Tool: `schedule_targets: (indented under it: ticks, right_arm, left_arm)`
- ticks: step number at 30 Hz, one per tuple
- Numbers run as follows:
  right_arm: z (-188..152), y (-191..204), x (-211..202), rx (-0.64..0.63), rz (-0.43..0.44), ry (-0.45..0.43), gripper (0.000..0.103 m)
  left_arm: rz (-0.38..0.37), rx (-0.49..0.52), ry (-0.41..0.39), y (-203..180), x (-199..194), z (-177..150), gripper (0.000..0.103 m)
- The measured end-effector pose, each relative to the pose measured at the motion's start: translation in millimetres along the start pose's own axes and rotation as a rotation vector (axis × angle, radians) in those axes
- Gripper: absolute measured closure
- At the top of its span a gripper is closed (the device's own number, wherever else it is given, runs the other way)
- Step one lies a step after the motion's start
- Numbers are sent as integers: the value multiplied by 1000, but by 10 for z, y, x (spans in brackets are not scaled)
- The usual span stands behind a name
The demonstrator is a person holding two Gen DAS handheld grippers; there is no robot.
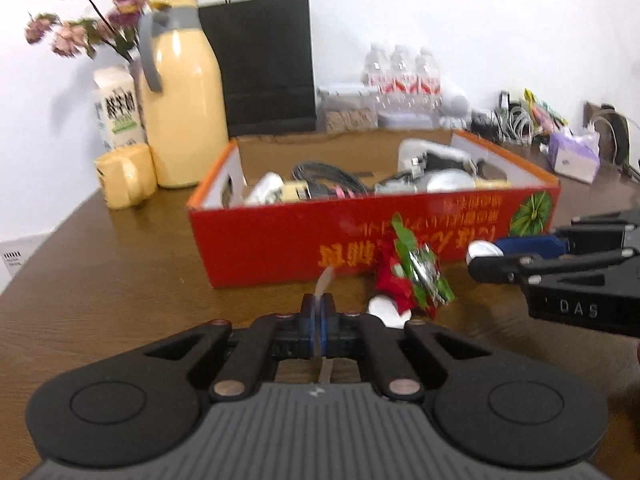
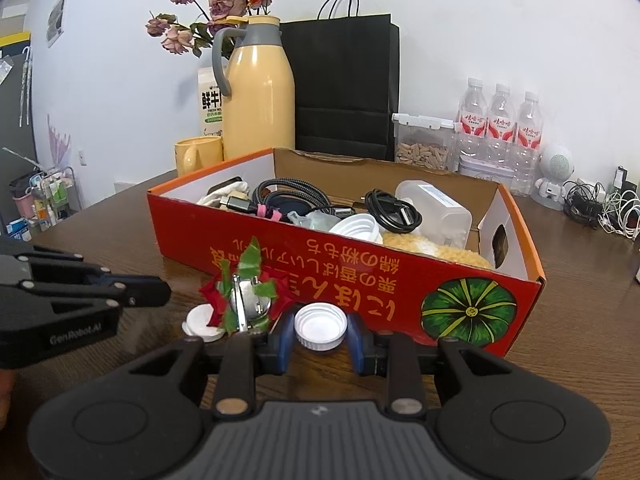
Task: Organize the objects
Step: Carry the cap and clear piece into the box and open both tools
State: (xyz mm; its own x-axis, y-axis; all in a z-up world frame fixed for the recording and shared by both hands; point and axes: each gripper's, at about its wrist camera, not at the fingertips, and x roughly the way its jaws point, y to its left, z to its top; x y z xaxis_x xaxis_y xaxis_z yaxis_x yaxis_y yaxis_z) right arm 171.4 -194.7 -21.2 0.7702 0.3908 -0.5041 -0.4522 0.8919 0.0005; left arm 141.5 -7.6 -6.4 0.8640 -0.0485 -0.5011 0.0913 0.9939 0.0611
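**Box half filled, a few bits left on the bench**

The red box [image 2: 344, 264] stands in the middle of the bench [image 2: 120, 216], its long side toward me, and it already holds a fair load: coiled cables [image 2: 394, 208], a white container [image 2: 436, 210], a white lid [image 2: 358, 229], cloth and other small things. That part of the tidying looks done.

What is left lies on the bench just in front of the box's near wall. A crumpled red and green wrapper [image 2: 248, 300] with something shiny in it sits there, leaning toward the box. A white cap [image 2: 200, 322] lies flat beside it, touching or nearly so.

The right hand-held gripper [image 2: 320, 336] grasps a second white cap [image 2: 320, 326], open side up, between its blue pads, right before the box wall. I judge it needs only a lift over the rim to go in.

The left hand-held gripper [image 1: 319, 330] is clenched, its pads pressed on a thin pale strip [image 1: 325, 280] that sticks up between them; blur hides what the strip is, and I cannot tell whether it joins the wrapper.

So, by my reckoning, two pieces are in hand and the wrapper and flat cap wait. The jug [image 2: 258, 88], mug [image 2: 199, 154], bag [image 2: 344, 80] and bottles [image 2: 500, 128] along the far edge stand orderly.
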Motion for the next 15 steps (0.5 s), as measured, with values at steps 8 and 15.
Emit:
schedule_targets:
  ticks: [8,15]
  right_arm:
    - [162,35,-249,-26,9,-123,76]
    - [538,41,-127,-50,3,-188,76]
  left_arm:
    - [3,-4,-152,-2,-250,334,100]
    - [7,-4,-236,-95,-89,748,99]
